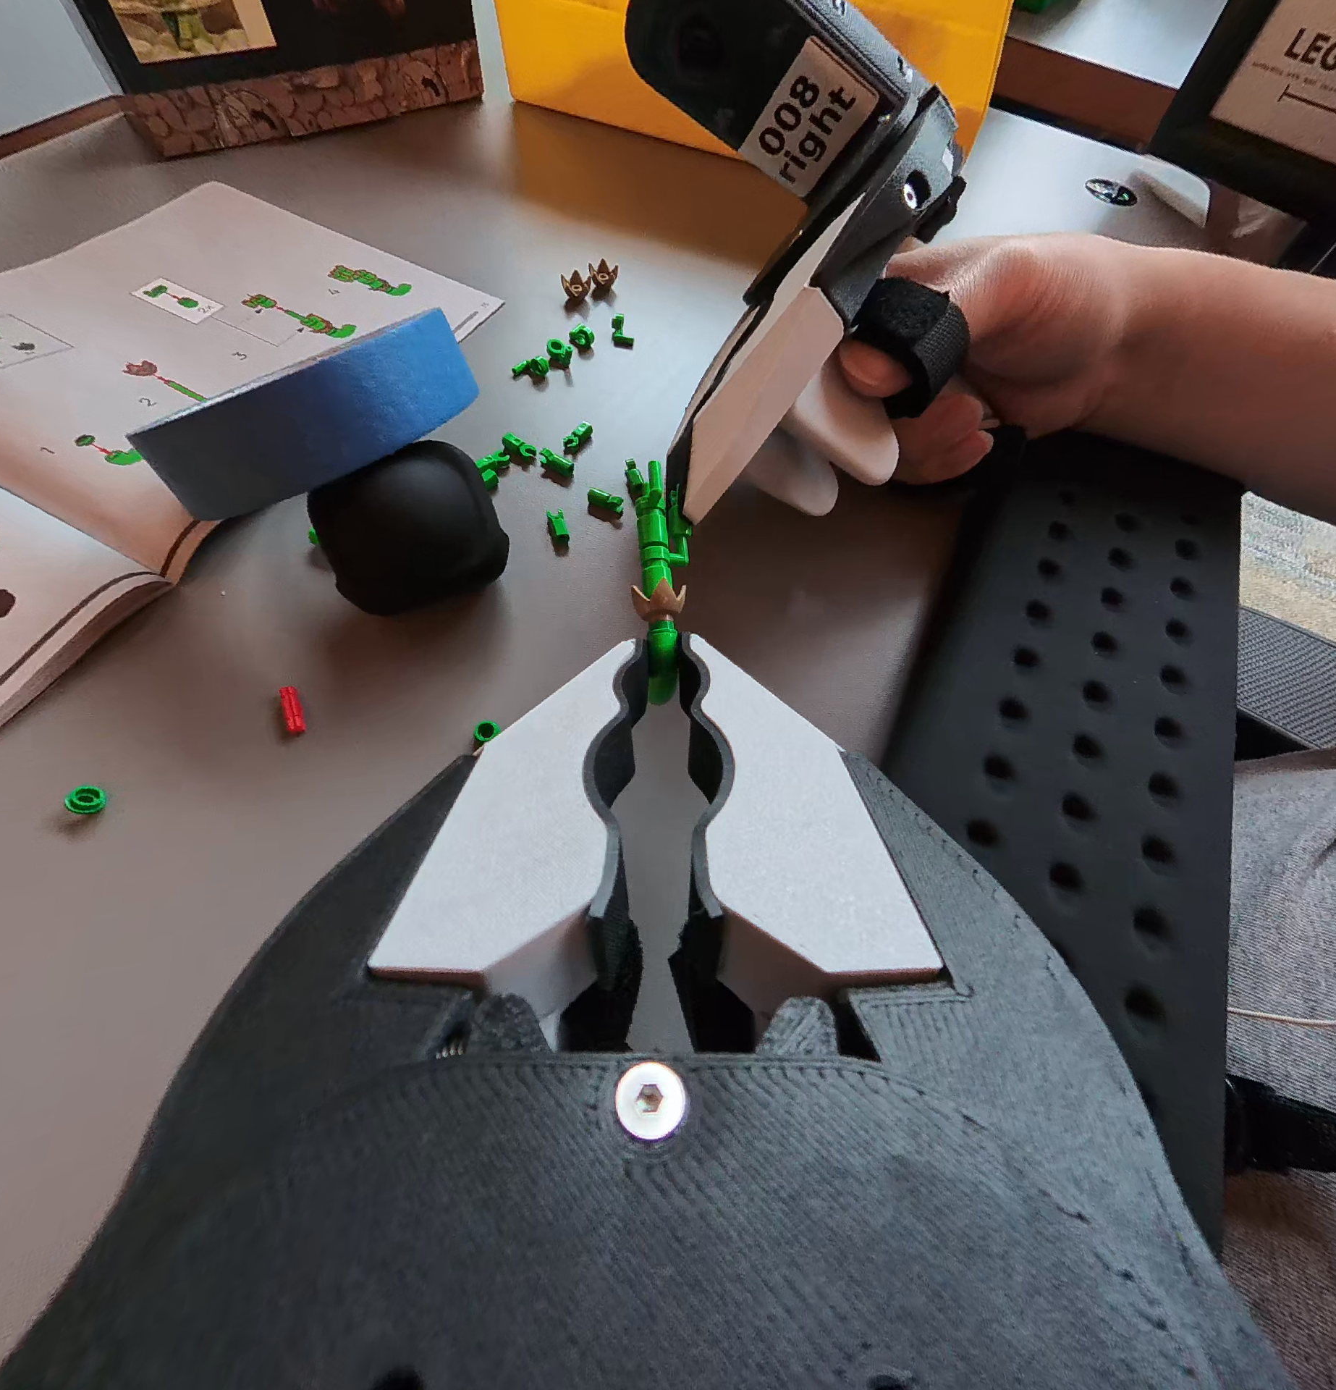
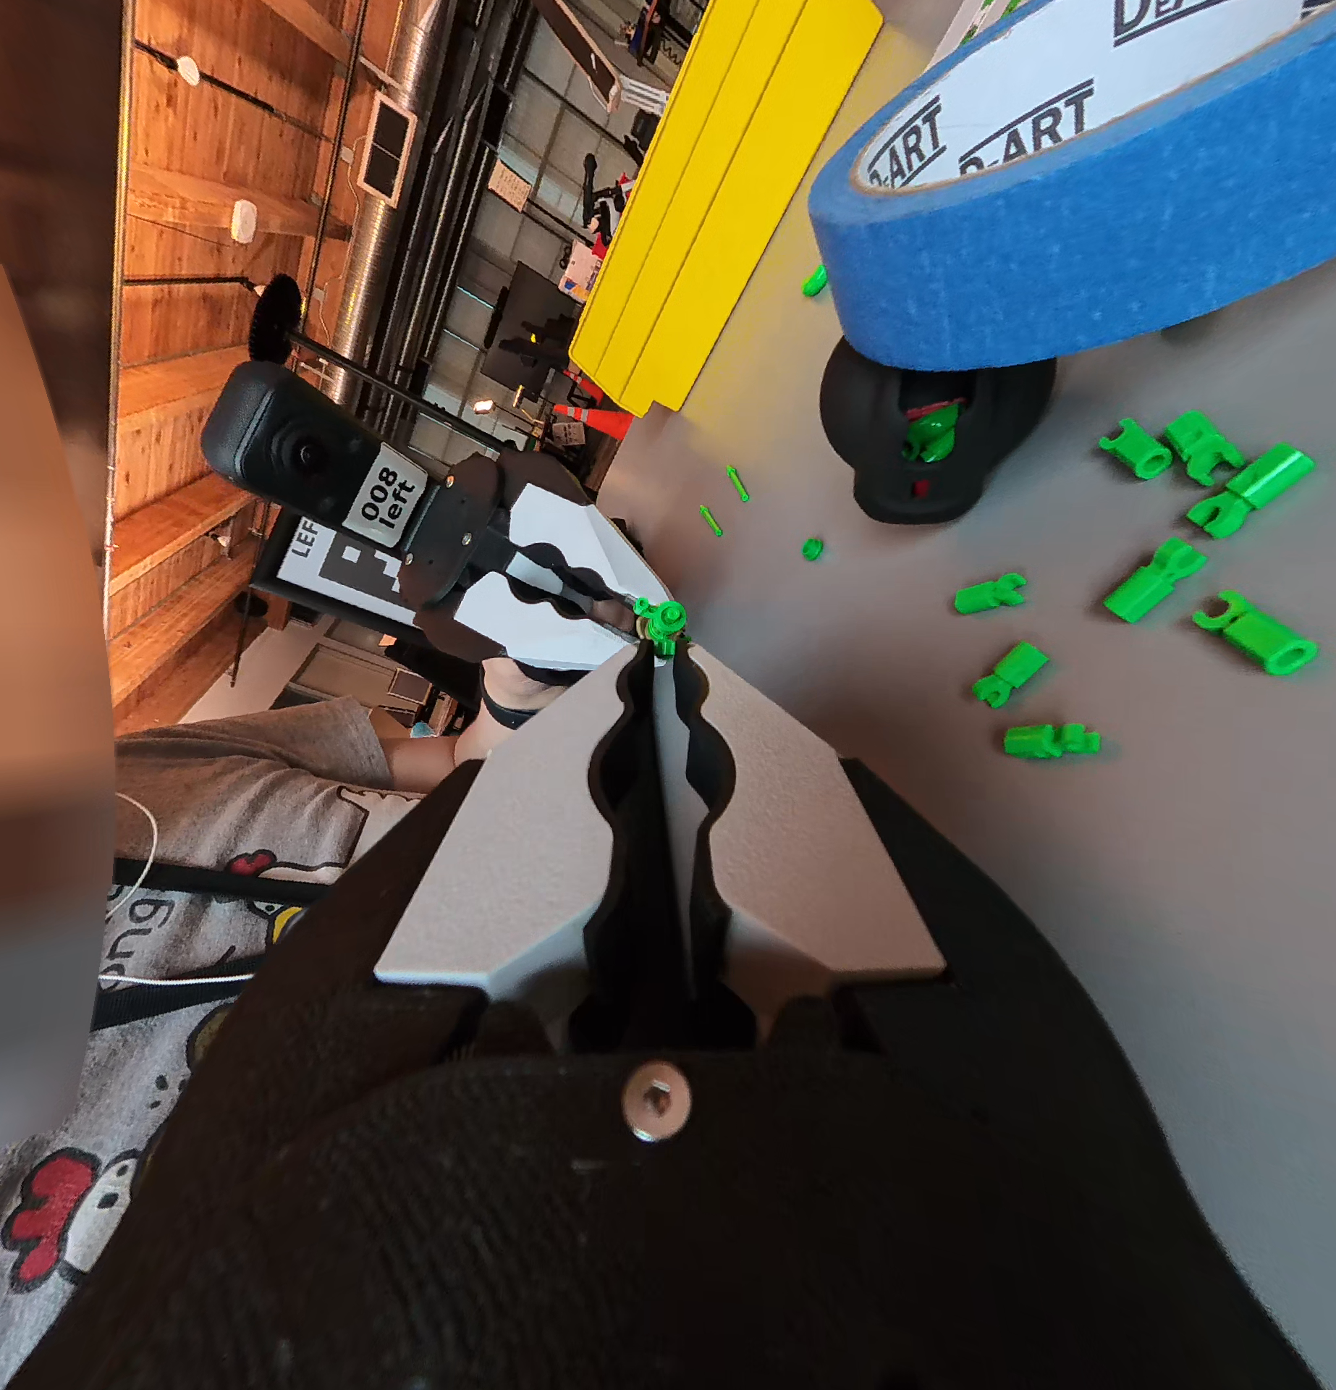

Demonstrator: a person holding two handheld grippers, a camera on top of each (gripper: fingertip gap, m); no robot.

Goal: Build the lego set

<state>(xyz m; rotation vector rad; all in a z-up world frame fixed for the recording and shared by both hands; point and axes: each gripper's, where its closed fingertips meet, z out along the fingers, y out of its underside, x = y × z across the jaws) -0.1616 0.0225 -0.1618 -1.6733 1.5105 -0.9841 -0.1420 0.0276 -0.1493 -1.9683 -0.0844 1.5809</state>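
Note:
A green lego stem [image 1: 654, 541] with a brown flower piece [image 1: 659, 599] is held above the table between both grippers. My left gripper [image 1: 659, 645] is shut on the stem's curved near end. My right gripper [image 1: 681, 515] comes down from the upper right, held by a hand [image 1: 1026, 353]. Its tips are closed on a small green side piece at the stem's far part. In the right wrist view my right gripper [image 2: 661, 650] is shut on the green stem [image 2: 661, 620], with the left gripper [image 2: 635, 611] meeting it from the left.
Loose green pieces [image 1: 552, 459] [image 2: 1214, 526], two brown flower pieces [image 1: 590, 280], a red pin [image 1: 292, 709] and green round studs [image 1: 86, 799] lie on the table. A blue tape roll [image 1: 311, 406] leans on a black pouch [image 1: 409, 526] over the open booklet [image 1: 199, 301]. A yellow box [image 1: 575, 68] stands behind and a black perforated panel [image 1: 1086, 752] lies on the right. Left and right tips are no more than a few centimetres apart.

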